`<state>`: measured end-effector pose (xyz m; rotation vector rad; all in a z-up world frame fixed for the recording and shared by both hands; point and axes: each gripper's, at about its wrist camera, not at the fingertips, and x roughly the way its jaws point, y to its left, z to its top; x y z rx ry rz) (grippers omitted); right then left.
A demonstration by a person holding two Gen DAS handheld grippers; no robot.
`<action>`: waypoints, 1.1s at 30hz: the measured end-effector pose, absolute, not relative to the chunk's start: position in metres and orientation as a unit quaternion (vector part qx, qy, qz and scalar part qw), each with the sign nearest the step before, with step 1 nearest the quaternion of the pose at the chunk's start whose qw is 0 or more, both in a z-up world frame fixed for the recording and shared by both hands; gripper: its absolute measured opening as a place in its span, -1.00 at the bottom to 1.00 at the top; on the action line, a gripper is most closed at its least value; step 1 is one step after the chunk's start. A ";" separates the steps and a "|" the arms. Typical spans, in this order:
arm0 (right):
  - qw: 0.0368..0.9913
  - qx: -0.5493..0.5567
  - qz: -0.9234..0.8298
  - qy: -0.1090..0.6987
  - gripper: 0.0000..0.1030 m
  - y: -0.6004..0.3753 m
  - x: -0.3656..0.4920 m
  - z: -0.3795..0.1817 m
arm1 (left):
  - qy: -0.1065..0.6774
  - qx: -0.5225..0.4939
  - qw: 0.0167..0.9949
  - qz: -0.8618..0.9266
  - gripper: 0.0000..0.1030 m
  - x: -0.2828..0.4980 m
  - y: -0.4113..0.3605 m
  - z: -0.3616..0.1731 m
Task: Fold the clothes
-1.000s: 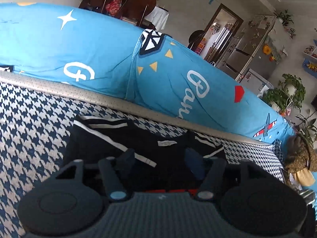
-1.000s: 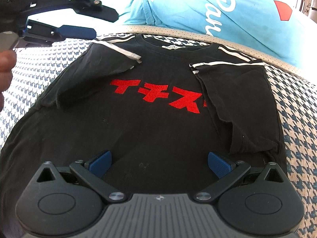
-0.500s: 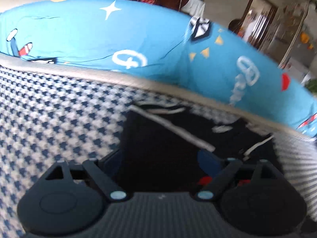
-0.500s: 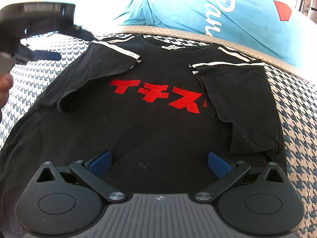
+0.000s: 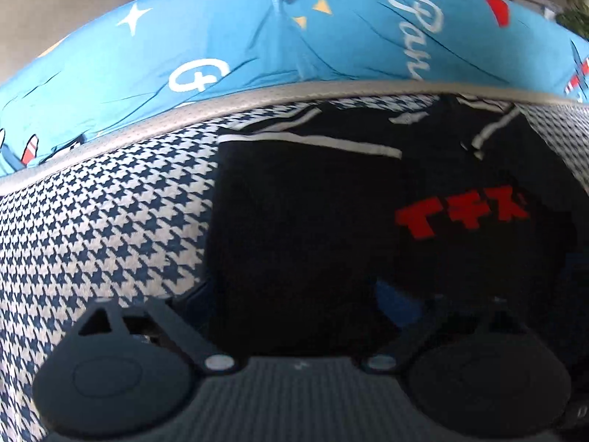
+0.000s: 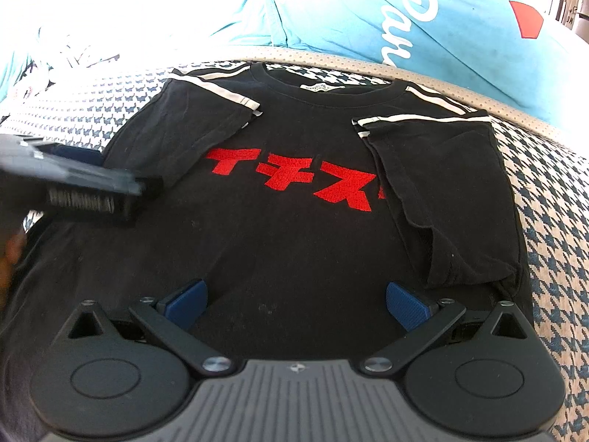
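Note:
A black T-shirt (image 6: 287, 243) with red lettering and white shoulder stripes lies flat on the houndstooth sofa seat (image 6: 552, 221), both sleeves folded inward. It also shows in the left wrist view (image 5: 313, 221). My right gripper (image 6: 296, 304) is open and empty, low over the shirt's lower middle. My left gripper (image 5: 294, 304) is open and empty over the shirt's left side near the folded left sleeve. The left gripper also appears at the left edge of the right wrist view (image 6: 79, 180).
Blue printed cushions (image 5: 257, 37) line the sofa back behind a grey piping edge (image 5: 294, 92). Bare houndstooth seat (image 5: 92, 221) lies left of the shirt. A hand shows at the far left of the right wrist view (image 6: 11, 254).
My left gripper has opened and moved down and toward the near end of the shirt's left side. My right gripper has stayed in place, open.

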<state>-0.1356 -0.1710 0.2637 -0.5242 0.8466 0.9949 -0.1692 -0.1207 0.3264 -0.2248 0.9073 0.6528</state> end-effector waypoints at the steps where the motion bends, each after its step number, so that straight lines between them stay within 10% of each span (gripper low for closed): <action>1: 0.762 -0.241 0.457 0.389 1.00 -0.171 -0.136 0.264 | 0.430 -0.108 0.841 0.309 0.89 -0.170 -0.122 0.326; 33: 0.757 -0.242 0.460 0.395 1.00 -0.173 -0.138 0.265 | 0.429 -0.155 0.814 0.361 1.00 -0.167 -0.114 0.323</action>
